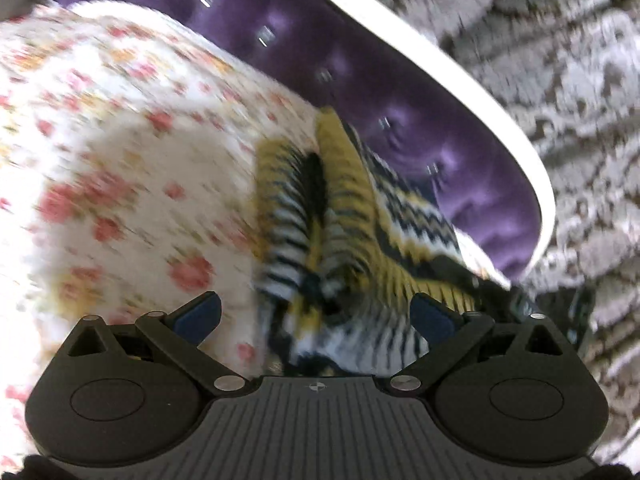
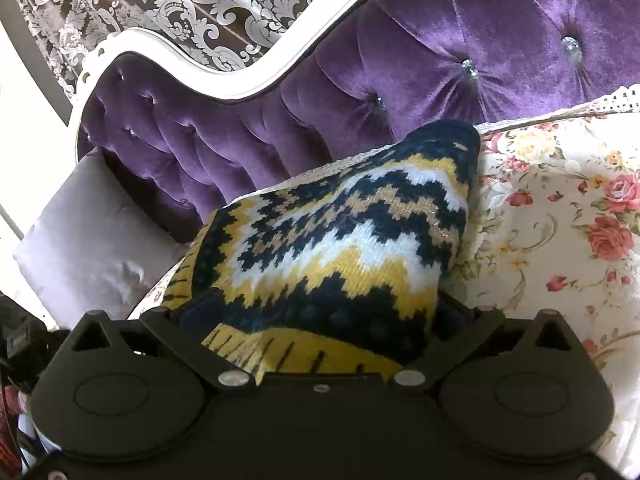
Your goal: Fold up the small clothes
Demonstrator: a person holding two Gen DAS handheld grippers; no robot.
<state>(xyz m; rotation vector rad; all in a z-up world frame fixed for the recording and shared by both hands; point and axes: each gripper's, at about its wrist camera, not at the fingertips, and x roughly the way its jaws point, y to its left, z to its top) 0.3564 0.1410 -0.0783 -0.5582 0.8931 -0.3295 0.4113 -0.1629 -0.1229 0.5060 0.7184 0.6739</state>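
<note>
Up close, right tool (image 2: 320,316) clenched on zigzag knit garment (image 2: 340,240), left tool (image 1: 316,312) released just beside it, floral sofa cover (image 2: 560,220) beneath.

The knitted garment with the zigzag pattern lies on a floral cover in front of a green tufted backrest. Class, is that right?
Not quite: the tufted backrest is purple, not green, as the right wrist view shows. The knitted garment does lie on the floral cover in front of it.

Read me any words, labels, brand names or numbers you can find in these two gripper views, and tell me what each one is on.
None: no readable text in either view.
The knitted garment shows only a zigzag pattern, no label.
The left gripper carries a small round mark on its body, a symbol, not lettering.
The left wrist view is motion-blurred, so fine print there could not be read.
</note>
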